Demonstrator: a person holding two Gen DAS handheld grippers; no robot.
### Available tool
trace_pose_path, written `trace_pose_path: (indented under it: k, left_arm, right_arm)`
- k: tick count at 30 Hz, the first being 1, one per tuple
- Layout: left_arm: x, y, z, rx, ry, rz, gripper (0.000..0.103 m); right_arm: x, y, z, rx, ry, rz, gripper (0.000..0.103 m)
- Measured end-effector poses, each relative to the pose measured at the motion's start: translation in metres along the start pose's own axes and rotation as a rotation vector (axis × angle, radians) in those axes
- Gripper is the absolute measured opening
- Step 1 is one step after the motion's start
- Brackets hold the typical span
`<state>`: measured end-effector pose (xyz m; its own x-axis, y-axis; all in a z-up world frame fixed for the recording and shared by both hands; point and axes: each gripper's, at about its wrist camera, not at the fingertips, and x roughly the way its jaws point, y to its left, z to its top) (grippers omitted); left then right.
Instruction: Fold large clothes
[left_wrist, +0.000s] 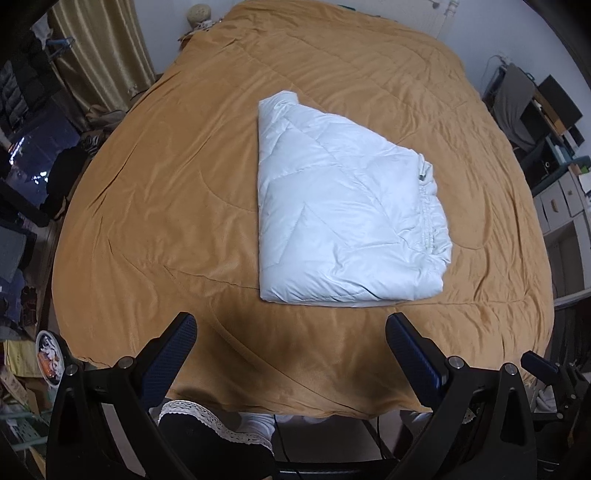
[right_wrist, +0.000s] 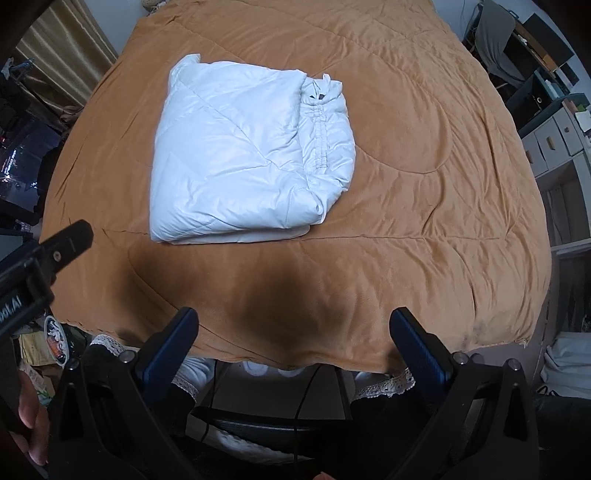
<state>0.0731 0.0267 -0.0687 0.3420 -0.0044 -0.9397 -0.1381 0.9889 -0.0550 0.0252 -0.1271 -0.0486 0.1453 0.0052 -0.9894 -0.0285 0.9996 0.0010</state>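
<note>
A white quilted puffer garment (left_wrist: 340, 206) lies folded into a thick bundle on the tan bedspread (left_wrist: 166, 206). It also shows in the right wrist view (right_wrist: 243, 158), with its gathered elastic hem on the right side. My left gripper (left_wrist: 291, 328) is open and empty, held above the bed's near edge, short of the bundle. My right gripper (right_wrist: 293, 325) is open and empty too, above the near edge. The left gripper's finger (right_wrist: 70, 240) shows at the left of the right wrist view.
The tan bedspread (right_wrist: 424, 184) covers the whole bed. Shelves and drawers (left_wrist: 561, 199) stand to the right, curtains (left_wrist: 99, 55) and clutter to the left. My legs and a lace hem (left_wrist: 207, 417) show below the bed's near edge.
</note>
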Motion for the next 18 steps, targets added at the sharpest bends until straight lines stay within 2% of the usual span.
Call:
trace_pose_path:
  k: [4,8,11,18]
  left_arm:
    - [0.003,-0.004,0.001,0.021,0.002,0.012,0.102]
    - [0.000,-0.007,-0.002,0.007,0.010,-0.022,0.102]
    - [-0.003,-0.006,-0.001,0.000,-0.006,-0.004,0.102]
    - [-0.002,0.003,-0.001,-0.030,-0.003,0.003,0.102]
  right_arm:
    - [0.004,0.002,0.004,0.003,0.012,0.022,0.103]
    - [0.001,0.012,0.006,-0.001,-0.006,0.037,0.103]
    - [0.000,0.017,0.006,0.005,-0.011,0.053,0.103]
    - [0.004,0.022,0.004,-0.025,0.002,0.033,0.103]
